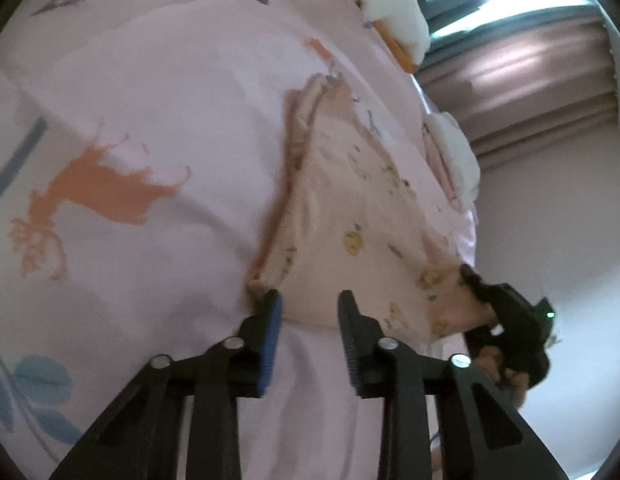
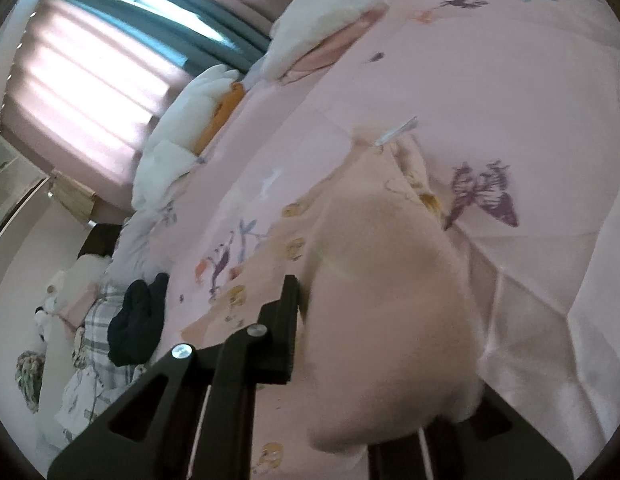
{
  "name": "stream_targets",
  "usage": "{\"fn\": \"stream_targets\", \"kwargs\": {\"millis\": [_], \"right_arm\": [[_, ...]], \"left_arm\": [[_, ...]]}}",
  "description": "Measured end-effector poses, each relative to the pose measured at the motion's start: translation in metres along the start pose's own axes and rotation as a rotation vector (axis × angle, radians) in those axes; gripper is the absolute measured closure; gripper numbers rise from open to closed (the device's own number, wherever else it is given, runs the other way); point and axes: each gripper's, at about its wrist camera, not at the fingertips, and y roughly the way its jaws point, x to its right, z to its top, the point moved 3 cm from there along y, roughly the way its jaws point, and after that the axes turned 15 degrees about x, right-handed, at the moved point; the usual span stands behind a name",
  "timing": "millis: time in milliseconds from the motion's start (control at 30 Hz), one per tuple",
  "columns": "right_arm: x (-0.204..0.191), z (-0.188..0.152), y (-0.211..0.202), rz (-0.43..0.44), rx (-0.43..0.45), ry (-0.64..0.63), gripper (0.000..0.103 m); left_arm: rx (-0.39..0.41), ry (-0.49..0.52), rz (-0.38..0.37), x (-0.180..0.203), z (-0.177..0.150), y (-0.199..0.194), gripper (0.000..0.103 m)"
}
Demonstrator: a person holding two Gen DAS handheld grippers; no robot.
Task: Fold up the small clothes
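A small peach garment (image 1: 350, 208) with yellow prints lies on the pink printed bedsheet (image 1: 158, 112). My left gripper (image 1: 310, 312) is open, its fingertips at the garment's near edge, not holding it. My right gripper (image 1: 470, 280) grips the garment's right corner in the left wrist view. In the right wrist view the same garment (image 2: 382, 280) bulges up over the gripper and hides the right finger; only the left finger (image 2: 288, 300) shows.
White pillows (image 2: 182, 128) lie along the bed's far edge by the curtained window (image 2: 90, 60). A dark garment (image 2: 138, 320) and plaid clothes (image 2: 98, 320) are piled at the left of the bed.
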Motion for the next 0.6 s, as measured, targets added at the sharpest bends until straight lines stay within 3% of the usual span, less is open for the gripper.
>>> {"fn": "stream_targets", "kwargs": {"millis": [167, 267, 400, 467, 533, 600], "right_arm": [[-0.02, -0.003, -0.001, 0.011, -0.007, -0.081, 0.092], [-0.024, -0.008, 0.001, -0.012, -0.01, -0.119, 0.092], [-0.024, -0.011, 0.005, -0.007, -0.031, -0.124, 0.092], [-0.024, -0.011, 0.006, -0.01, -0.031, -0.128, 0.092], [-0.027, -0.012, 0.006, -0.005, -0.036, -0.13, 0.092], [-0.032, -0.015, 0.007, 0.001, -0.042, -0.142, 0.092]], "left_arm": [[0.046, -0.052, 0.0, -0.009, 0.01, -0.012, 0.073], [0.053, 0.003, 0.066, -0.013, 0.01, -0.012, 0.073], [0.033, -0.083, -0.013, -0.019, 0.008, -0.01, 0.072], [0.02, -0.068, -0.009, -0.02, 0.007, -0.003, 0.073], [0.033, -0.097, -0.026, -0.02, 0.007, -0.001, 0.078], [0.007, -0.115, -0.041, -0.021, 0.003, 0.002, 0.093]]}}
